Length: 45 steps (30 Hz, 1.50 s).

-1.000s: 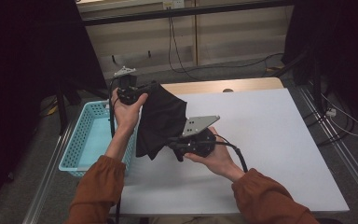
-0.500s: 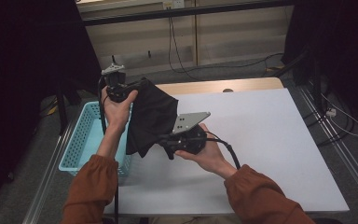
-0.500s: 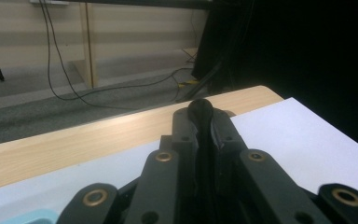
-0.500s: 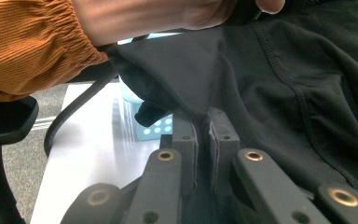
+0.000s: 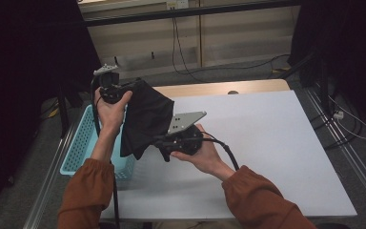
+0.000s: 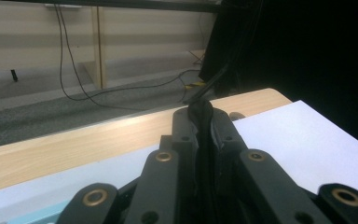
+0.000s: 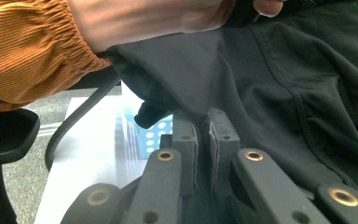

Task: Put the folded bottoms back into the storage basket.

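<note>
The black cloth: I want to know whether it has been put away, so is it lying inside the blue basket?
No, the black cloth hangs in the air, pinched by the left gripper and the right gripper, beside the blue basket.

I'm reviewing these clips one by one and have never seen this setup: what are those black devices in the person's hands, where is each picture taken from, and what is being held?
No robot here: a person in orange sleeves holds a hand-operated two-jaw tool in each hand. The wide picture comes from a fixed camera above the person's side of the white table. The other two come from cameras riding on each tool, looking along its black jaws. The left tool is raised near the table's far left corner; the right tool is lower, over the table. Both are shut on a black garment, which hangs between them, off the surface; each tool's own view shows cloth pinched in its jaws. A light blue basket sits at the table's left edge.
</note>
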Available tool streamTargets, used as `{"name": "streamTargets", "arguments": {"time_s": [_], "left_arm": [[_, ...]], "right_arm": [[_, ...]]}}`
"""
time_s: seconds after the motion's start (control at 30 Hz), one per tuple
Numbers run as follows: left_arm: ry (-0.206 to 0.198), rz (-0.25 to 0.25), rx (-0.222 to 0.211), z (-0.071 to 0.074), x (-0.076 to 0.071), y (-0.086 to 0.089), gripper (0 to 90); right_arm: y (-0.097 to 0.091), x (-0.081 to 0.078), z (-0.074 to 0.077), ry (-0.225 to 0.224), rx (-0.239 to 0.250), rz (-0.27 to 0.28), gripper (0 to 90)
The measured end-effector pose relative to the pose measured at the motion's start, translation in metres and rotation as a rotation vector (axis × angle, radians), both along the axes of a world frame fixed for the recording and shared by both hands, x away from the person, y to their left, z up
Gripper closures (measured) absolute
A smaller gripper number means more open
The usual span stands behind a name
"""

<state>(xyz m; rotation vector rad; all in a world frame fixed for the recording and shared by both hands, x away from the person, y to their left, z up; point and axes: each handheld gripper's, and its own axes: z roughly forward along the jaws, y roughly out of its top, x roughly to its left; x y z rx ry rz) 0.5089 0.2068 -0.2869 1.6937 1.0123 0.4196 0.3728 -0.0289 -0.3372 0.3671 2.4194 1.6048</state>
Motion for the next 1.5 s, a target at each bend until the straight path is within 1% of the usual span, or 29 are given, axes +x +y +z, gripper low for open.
{"name": "streamTargets", "arguments": {"time_s": [0.3,0.4,0.5,0.6,0.73,0.8,0.93,1.07,1.13,1.2,1.5], "left_arm": [[-0.002,0.005,-0.006,0.003,0.0,0.014,82.9],[0.001,0.018,-0.006,0.004,0.001,0.019,82.9],[0.002,0.019,-0.007,0.006,0.001,0.022,82.8],[-0.004,0.028,-0.007,0.009,0.001,0.028,82.8],[-0.004,0.039,-0.011,0.009,0.001,0.032,82.8],[0.006,0.035,-0.001,0.008,0.002,0.035,82.8],[0.002,0.038,0.001,0.009,0.002,0.04,82.9],[0.001,0.052,-0.005,0.01,0.002,0.045,82.8],[0.003,0.063,-0.008,0.011,0.002,0.05,82.8],[0.008,0.061,-0.006,0.011,0.002,0.051,82.8],[0.009,0.084,-0.003,0.013,0.001,0.066,82.8]], "right_arm": [[0.008,0.002,0.003,-0.006,0.003,0.012,83.7],[0.012,0.003,0.005,-0.005,0.009,0.016,83.7],[0.015,0.003,0.007,-0.009,0.01,0.02,83.7],[0.021,0.003,0.009,-0.01,0.017,0.027,83.7],[0.026,0.002,0.01,-0.012,0.024,0.036,83.7],[0.029,0.002,0.01,-0.015,0.024,0.041,83.7],[0.035,0.004,0.01,-0.009,0.024,0.05,83.7],[0.038,0.005,0.011,-0.008,0.028,0.055,83.7],[0.043,0.005,0.013,-0.01,0.033,0.06,83.7],[0.045,0.005,0.013,-0.011,0.033,0.063,83.7],[0.058,0.006,0.016,-0.014,0.041,0.078,83.7]]}}
